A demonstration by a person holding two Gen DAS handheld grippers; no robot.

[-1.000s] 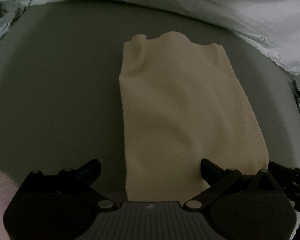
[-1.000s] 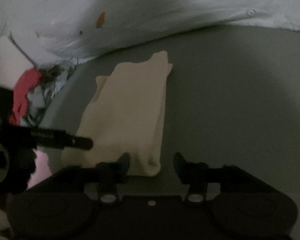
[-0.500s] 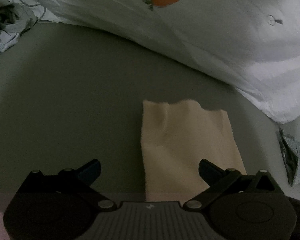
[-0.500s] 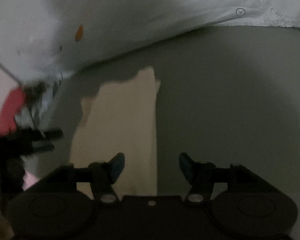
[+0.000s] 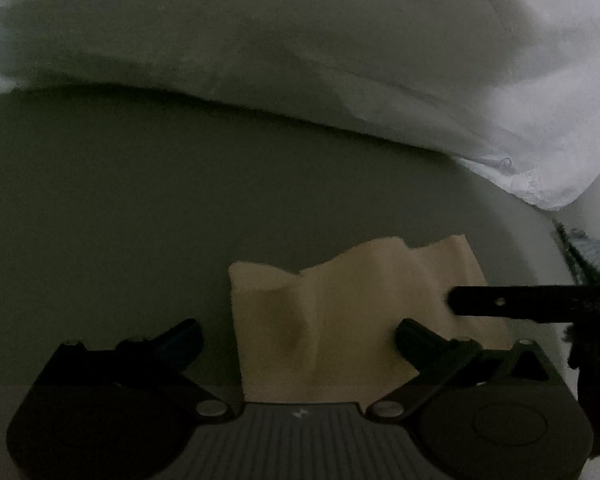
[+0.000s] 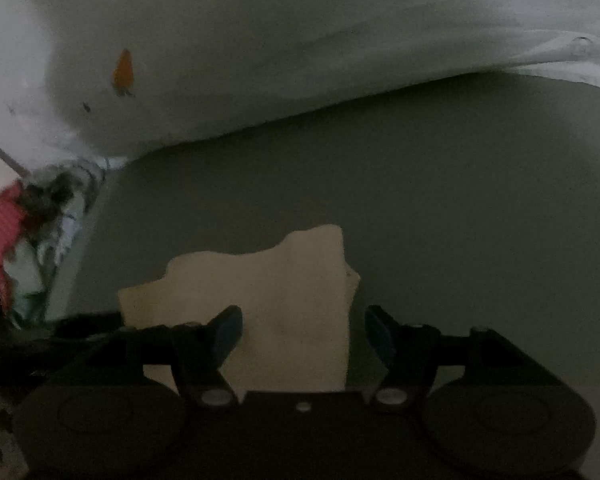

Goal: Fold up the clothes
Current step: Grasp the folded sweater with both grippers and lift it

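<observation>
Change since earlier frames: cream garment [image 5: 340, 320] now shows shorter and lower in both views than a second ago, and the white bedding fills more of the upper frame; the right claw's fingers stand wider apart than they did.
Left claw [image 5: 298, 334]: released, jaws spread wide, nothing pinched; the left finger is over bare grey surface, the right finger over the cloth.
Right claw [image 6: 302, 330]: jaws opening, pads not pressing anything; the cloth's right edge lies between the fingers below them.
Cream garment: folded, flat on the grey-green surface [image 5: 140, 220], directly ahead of and under both claws; its far edge is wavy and slightly raised.
Other claw in left view: a dark finger [image 5: 532, 300] reaches in from the right over the cloth's right side, just beyond the left claw's right finger.
White bedding [image 5: 340, 40]: beyond the cloth, well past the fingertips, with an orange carrot print [image 6: 123, 72].
Crumpled clothes [image 6: 40, 232]: far left of the right claw, red and patterned.
</observation>
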